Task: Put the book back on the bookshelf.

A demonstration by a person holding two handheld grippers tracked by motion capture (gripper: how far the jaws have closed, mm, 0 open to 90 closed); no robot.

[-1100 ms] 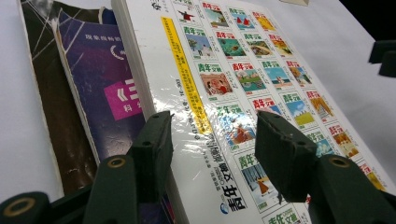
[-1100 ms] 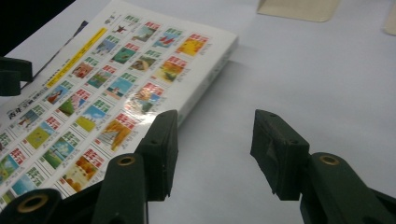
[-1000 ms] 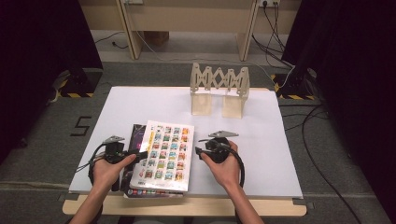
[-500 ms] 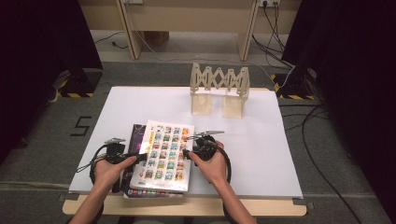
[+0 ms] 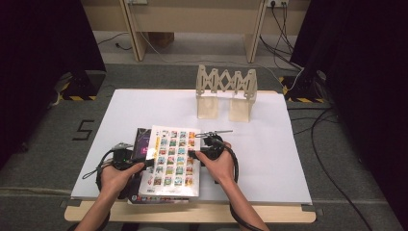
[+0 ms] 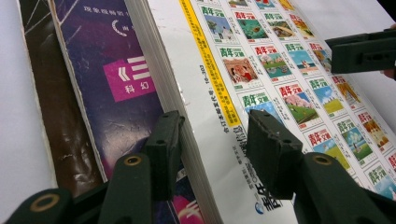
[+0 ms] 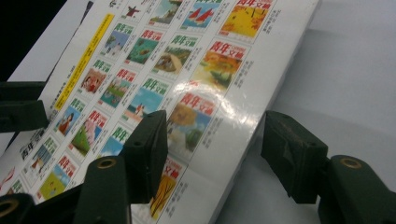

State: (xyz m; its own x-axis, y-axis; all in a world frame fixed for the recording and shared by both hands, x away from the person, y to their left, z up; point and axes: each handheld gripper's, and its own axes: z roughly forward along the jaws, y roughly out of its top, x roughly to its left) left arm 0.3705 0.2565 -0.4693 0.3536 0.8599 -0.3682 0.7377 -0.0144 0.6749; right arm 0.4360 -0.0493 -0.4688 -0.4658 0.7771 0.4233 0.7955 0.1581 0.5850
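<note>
Glossy white magazine with grid of small colourful cover pictures [image 5: 172, 161] atop dark purple book [image 6: 116, 84], near front edge of white table [image 5: 269, 144].

Left gripper [image 6: 212, 144] open, jaws astride magazine's page edge, just been widening.

Right gripper [image 7: 215, 149] open, astride opposite edge.

Folding wooden rack [image 5: 226, 91] well apart, at far edge.

High view: above the table [image 5: 288, 159], looking forward and down.
Gripper views: close, sharing the magazine [image 6: 261, 79] cover.

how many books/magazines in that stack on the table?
3, stacked: the white magazine with picture tiles on top, a purple-covered book under it, a dark brown one at the bottom. More may be hidden beneath.
</note>
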